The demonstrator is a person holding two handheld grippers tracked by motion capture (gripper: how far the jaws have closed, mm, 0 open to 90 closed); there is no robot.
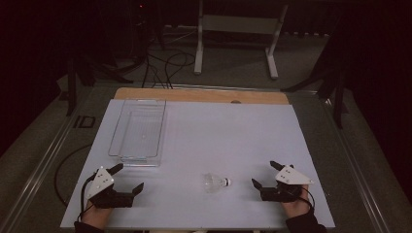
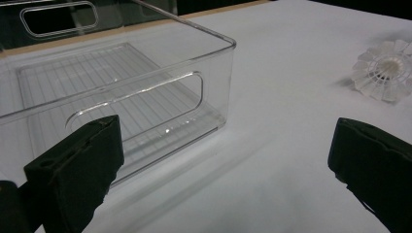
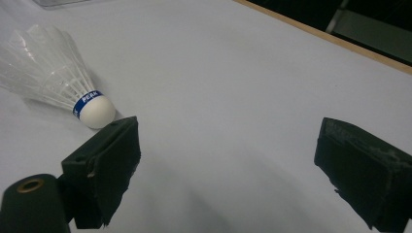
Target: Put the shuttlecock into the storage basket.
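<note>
Both our grippers, left (image 1: pixel 129 177) and right (image 1: pixel 263 174), gape unclenched near the white table's (image 1: pixel 233 131) near edge. Bare tabletop surrounds the white feathered shuttlecock (image 1: pixel 214 182) lying between them, nearer the right.

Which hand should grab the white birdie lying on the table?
Probably the right. The right tool is open, and the white feathered shuttlecock lies close beside it, round cork tip toward it. The left tool, also open, sits by the clear plastic bin.

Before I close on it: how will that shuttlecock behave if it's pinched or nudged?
The shuttlecock lies on its side on the white table, so a nudge would probably swing it around its round cork tip rather than slide it straight. Its thin white skirt looks light and likely crushable, so pinch near the blue band. The right hand-held gripper is open beside it, not touching.
</note>
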